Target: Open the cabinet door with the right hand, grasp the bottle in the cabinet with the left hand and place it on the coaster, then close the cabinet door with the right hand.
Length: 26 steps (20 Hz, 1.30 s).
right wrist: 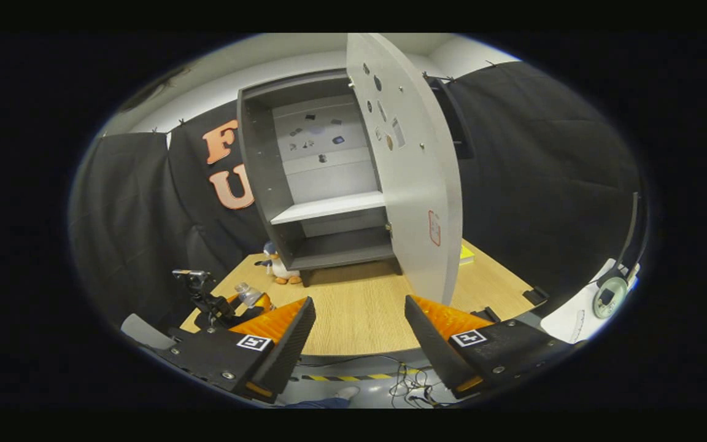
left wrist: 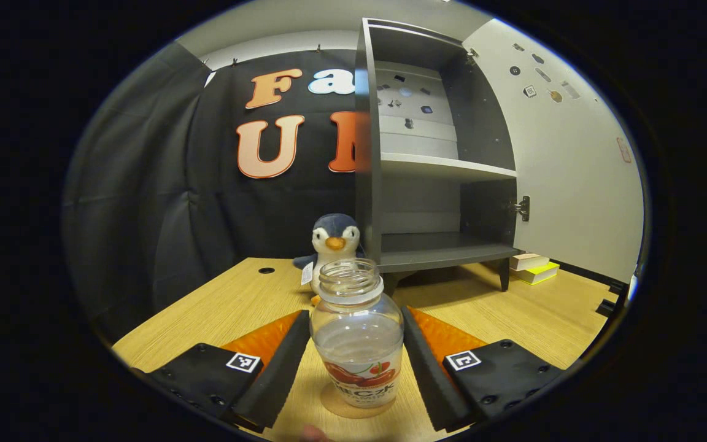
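Left gripper (left wrist: 356, 362) low over the bench (left wrist: 237, 307), fingers (left wrist: 280, 362) spread to either side of the bottle (left wrist: 357, 334); whether they touch the glass cannot be told, a thin gap seeming to show on each side. Bottle upright, uncapped, clear, red picture label near its base, standing on the round coaster (left wrist: 353, 408) close to the near edge of the bench. Just behind it, a plush penguin (left wrist: 334, 242), beside the left front leg of the cabinet (left wrist: 427, 159). Cabinet toward the far edge of the bench, shelves bare, door (left wrist: 574, 166) swung wide on the right. Small stack of books (left wrist: 533, 267) at the foot of the door, on the bench.

Right gripper (right wrist: 359, 337) held off the near edge of the bench (right wrist: 359, 307), fingers (right wrist: 286, 350) wide apart with nothing between them. Door (right wrist: 418, 178) seen nearly edge-on ahead, apart from the fingers. Left gripper (right wrist: 231, 307) farther off at the left, at the bottle (right wrist: 247, 293) near the bench's left edge. Cables and a striped strip on the floor (right wrist: 384, 383) below.
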Each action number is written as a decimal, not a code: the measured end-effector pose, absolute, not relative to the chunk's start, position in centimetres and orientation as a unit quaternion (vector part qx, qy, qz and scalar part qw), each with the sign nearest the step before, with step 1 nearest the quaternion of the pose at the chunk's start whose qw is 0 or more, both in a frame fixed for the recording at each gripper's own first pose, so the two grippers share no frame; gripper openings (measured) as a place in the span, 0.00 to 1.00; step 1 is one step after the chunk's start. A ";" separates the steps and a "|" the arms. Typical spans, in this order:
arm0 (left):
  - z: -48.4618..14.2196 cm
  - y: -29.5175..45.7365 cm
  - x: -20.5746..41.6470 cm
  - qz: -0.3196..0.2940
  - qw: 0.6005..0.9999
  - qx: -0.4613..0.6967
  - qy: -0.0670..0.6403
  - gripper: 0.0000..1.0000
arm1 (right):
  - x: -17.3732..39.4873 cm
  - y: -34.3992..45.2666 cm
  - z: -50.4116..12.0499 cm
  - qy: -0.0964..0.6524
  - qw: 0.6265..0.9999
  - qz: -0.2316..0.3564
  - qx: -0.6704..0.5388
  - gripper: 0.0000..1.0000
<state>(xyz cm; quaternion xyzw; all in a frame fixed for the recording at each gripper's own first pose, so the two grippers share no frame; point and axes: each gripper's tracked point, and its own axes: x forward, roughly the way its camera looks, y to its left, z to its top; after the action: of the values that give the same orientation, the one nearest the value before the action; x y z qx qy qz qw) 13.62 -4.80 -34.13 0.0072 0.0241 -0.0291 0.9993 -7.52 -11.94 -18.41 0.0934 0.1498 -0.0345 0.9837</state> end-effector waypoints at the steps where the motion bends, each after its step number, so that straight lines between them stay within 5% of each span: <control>1: -33.6 -4.7 13.5 -0.026 0.999 0.008 0.020 0.94 | -7.6 -11.9 -18.3 0.149 0.984 -0.033 0.093 0.91; 26: -25.5 -6.6 11.8 -0.047 0.998 0.032 -0.030 0.95 | -9.1 -12.0 -15.4 0.119 0.987 -0.031 0.101 0.91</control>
<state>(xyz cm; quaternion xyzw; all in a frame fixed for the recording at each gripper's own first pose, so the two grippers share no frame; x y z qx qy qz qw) 11.78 -6.65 -25.54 0.0324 -0.0297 -0.0474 0.9979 -9.06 -12.03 -15.42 0.1005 0.1195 -0.0305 0.9873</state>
